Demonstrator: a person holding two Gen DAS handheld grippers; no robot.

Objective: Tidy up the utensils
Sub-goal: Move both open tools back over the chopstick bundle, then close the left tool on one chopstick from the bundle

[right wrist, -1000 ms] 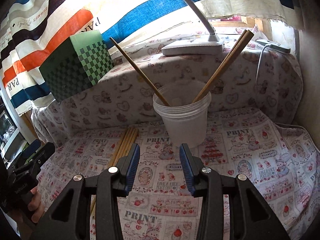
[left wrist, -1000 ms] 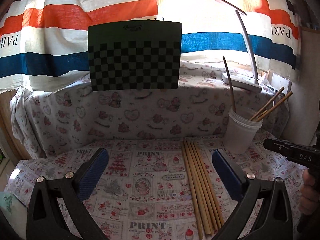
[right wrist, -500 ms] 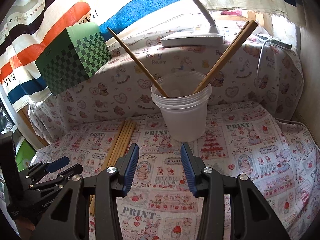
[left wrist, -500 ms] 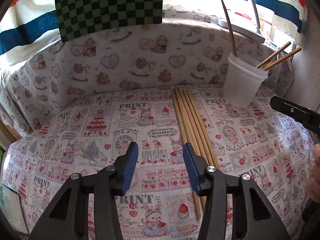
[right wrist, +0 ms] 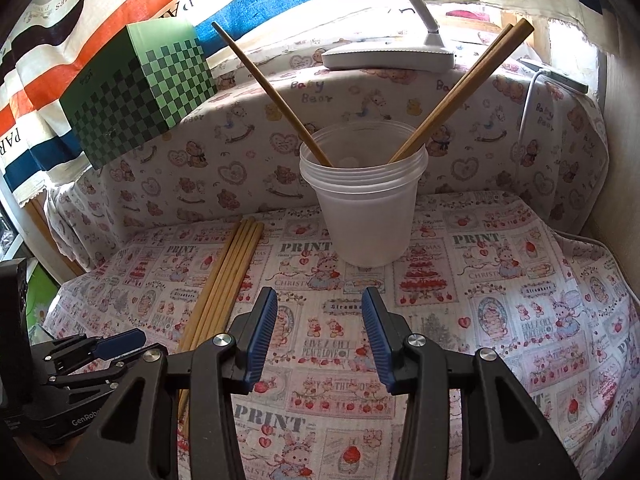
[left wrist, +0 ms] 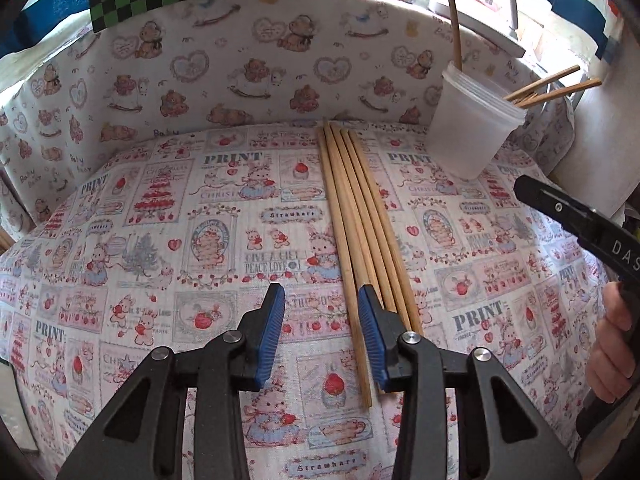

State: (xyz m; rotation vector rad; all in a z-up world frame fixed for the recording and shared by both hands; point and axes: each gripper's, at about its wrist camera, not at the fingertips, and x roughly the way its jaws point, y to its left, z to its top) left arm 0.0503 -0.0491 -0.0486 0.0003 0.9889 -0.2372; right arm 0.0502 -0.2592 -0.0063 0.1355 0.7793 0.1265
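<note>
Several wooden chopsticks [left wrist: 360,216] lie side by side on the patterned cloth; they also show in the right wrist view [right wrist: 224,276]. A translucent plastic cup [right wrist: 364,204] stands upright at the back with three chopsticks [right wrist: 460,92] leaning in it; it also shows in the left wrist view [left wrist: 472,128]. My left gripper [left wrist: 322,320] is open and empty, low over the near end of the lying chopsticks, its right finger above them. My right gripper [right wrist: 320,328] is open and empty, in front of the cup.
A green checkered box [right wrist: 136,92] sits on the raised ledge at the back left. A white desk lamp [right wrist: 388,56] stands behind the cup. A wall [right wrist: 624,160] borders the right side. The left gripper's body [right wrist: 60,376] shows at the right wrist view's lower left.
My left gripper has dropped and tilted down toward the lying chopsticks, and its jaws narrowed from wide open. My right gripper has barely moved.
</note>
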